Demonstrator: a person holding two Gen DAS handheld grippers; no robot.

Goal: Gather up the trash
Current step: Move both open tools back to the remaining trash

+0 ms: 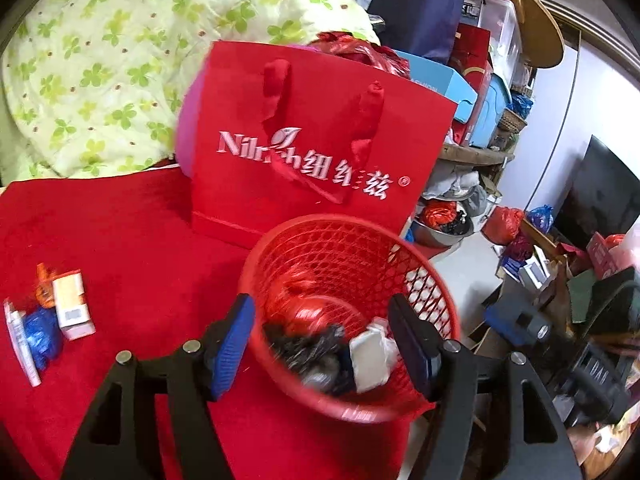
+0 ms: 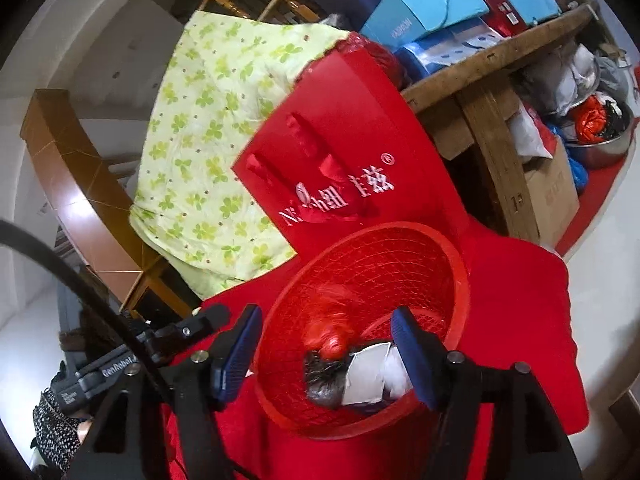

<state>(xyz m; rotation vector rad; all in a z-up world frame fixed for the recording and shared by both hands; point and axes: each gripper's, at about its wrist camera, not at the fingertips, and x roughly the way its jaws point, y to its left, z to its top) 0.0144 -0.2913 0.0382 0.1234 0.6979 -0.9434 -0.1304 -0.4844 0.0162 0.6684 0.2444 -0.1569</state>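
Red basket (image 1: 352, 248) upright, mouth up, trash inside; both jaws open, empty.

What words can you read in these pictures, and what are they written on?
"Nil…" then Chinese characters and an ® sign: on the red paper bag; the middle letters are hidden by its handle.
"GenRobot": on the black device at lower left of the right wrist view.
Print on the blue box: too blurred to read.
Labels on the small packets: too small.

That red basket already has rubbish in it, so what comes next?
Probably swing the left gripper toward the small pile still lying on the red cloth, beside the red basket. Its jaws stand open and empty.
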